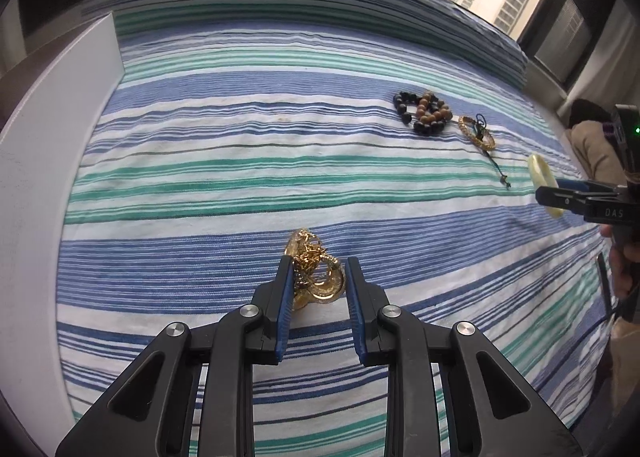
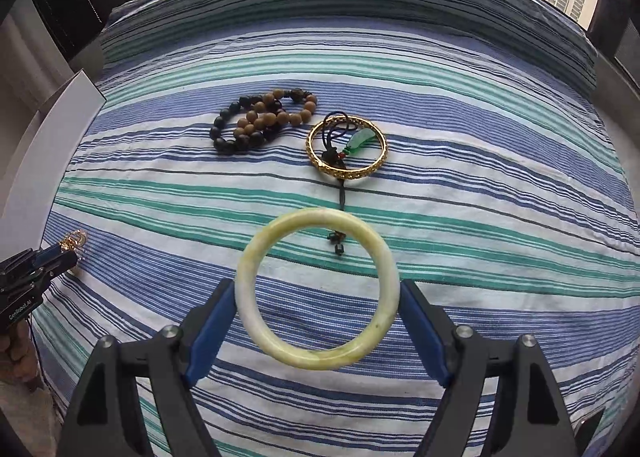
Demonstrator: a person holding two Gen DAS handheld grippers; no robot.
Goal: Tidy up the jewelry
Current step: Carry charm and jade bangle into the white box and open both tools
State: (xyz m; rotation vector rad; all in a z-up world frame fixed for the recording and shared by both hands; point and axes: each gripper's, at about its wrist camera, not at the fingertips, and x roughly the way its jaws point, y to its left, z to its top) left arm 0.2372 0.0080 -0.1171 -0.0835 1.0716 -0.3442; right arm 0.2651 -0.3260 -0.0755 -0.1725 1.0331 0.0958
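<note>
The right gripper [image 2: 318,293] has its blue-padded jaws pressed against the two outer sides of a pale yellow-green jade bangle [image 2: 318,289], gripping it across its width so the ring lies flat and open toward the camera, seemingly lifted a little above the striped blue, teal and white bedsheet [image 2: 500,185]; that hold looks chosen to carry a hard, slippery ring without tipping it. Beyond it, at about twelve o'clock, lies a gold filigree bangle [image 2: 347,149] with a dark corded green pendant [image 2: 362,139] draped across it, and at eleven o'clock sit dark and tan wooden bead bracelets [image 2: 260,123], overlapping one another, so like pieces seem to be gathered there. The left gripper [image 1: 316,277] has its jaws parted either side of a tangled heap of gold chains and coin-like pieces [image 1: 316,269]; whether the pads already touch it I cannot tell, but they look set to pinch the clump whole. At nine o'clock of that gripper, well apart, a flat white board [image 1: 52,161] edges the bed
</note>
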